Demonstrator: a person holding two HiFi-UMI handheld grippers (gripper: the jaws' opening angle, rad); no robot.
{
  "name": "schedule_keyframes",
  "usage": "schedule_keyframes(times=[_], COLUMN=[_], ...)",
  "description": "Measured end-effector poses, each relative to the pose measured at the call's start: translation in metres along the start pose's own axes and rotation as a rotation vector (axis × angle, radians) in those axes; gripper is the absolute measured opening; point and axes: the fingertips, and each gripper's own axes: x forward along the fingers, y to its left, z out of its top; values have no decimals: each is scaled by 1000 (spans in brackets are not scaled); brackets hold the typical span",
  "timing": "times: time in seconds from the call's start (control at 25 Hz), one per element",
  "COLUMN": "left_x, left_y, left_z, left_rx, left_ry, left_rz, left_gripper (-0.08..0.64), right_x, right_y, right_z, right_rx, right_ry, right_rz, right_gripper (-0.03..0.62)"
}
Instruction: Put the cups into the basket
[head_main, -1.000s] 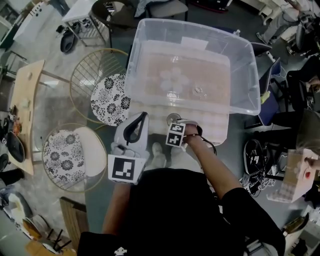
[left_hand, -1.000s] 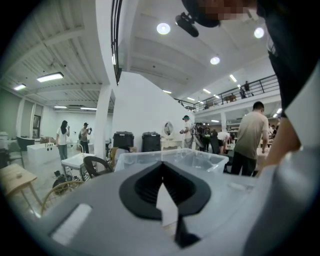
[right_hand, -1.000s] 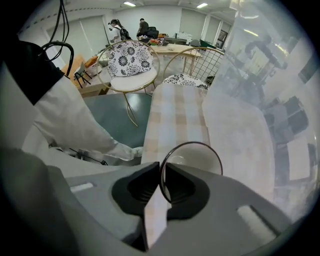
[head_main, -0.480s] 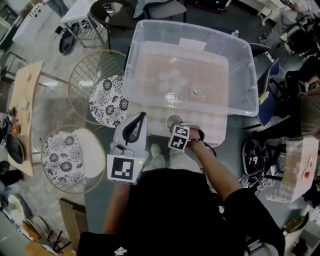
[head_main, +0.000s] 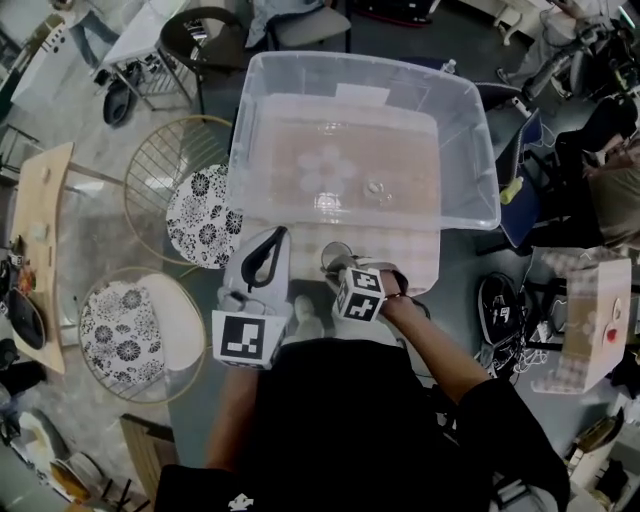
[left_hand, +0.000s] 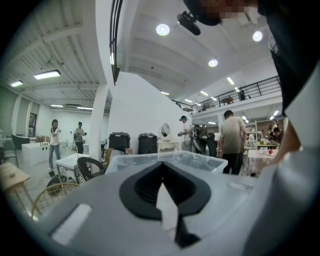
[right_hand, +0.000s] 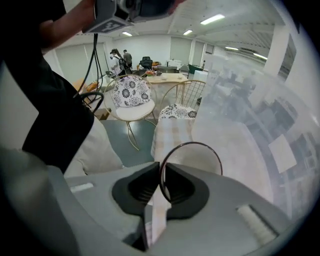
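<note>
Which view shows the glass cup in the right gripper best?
The right gripper view: the cup fills the centre, its rim pinched between the right gripper's jaws. The head view shows it small, partly behind that gripper. The left gripper view misses it.

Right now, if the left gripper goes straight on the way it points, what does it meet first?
Probably the bin's near wall. The left gripper, shut and empty, points roughly level at it across a short gap; depth is hard to judge.
</note>
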Motion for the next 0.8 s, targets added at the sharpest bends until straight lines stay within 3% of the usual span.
schedule_keyframes(times=[0.12,0.64,0.8], left_x=[6,25,30], left_y=[-1,-7,-7], left_z=[3,10,12], left_rx=[-40,-14,-19], left_ry=[-18,-66,-56], left_rz=[-4,-20,-10], left_gripper=[5,5,5], right_x=[-22,-175,-206], right_y=[1,-28,-50], right_z=[15,81,90], right_rx=[4,52,48], right_ry=[-52,-370,-420], right_rz=[-1,-71,-123], right_gripper=[37,37,37])
